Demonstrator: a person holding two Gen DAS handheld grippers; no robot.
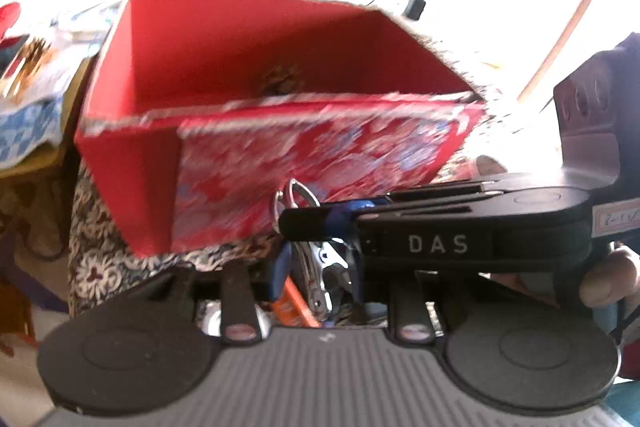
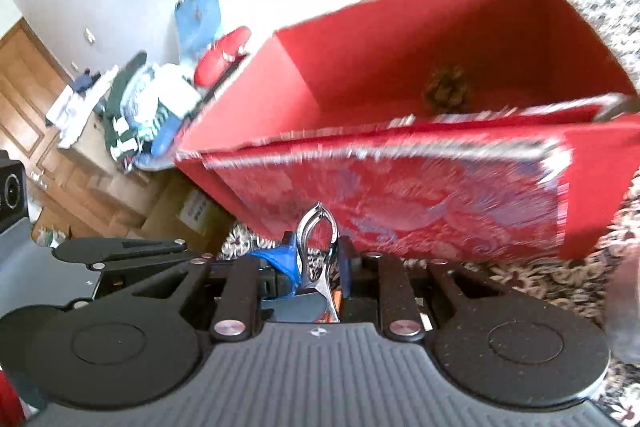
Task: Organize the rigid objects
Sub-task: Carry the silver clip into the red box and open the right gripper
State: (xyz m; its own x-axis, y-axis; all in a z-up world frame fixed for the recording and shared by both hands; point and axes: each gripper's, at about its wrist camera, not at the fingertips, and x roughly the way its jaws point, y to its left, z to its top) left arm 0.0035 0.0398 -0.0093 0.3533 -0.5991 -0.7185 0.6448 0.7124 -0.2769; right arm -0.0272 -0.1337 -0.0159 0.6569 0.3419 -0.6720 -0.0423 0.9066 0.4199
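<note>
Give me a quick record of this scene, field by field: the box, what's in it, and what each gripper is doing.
container: red box, open at the top, patterned front
inside box: one small brown clump, too blurred to name
surface: floral patterned cloth under the box
right gripper: jaws shut on silver nippers, in front of the box
left gripper: close beside the right one; grip unclear
image quality: motion blur
</note>
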